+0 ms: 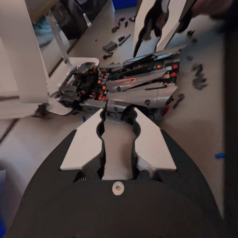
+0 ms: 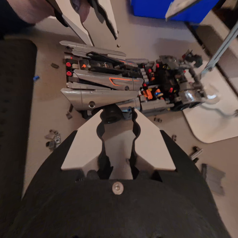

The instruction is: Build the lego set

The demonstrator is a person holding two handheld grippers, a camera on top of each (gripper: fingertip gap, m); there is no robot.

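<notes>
Lego car (image 1: 128, 83), grey with orange trim, is seen mid-frame on the table (image 1: 38, 141); its blurred end is indistinct. Left gripper (image 1: 118, 113) and right gripper (image 2: 117, 113) are spread, empty, tips overlapping its near edge.

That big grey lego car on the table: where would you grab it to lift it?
Probably across the lego car at its long grey body, one gripper from each long side. The smooth side panel runs flat there; the exposed mechanism end looks fragile.
</notes>
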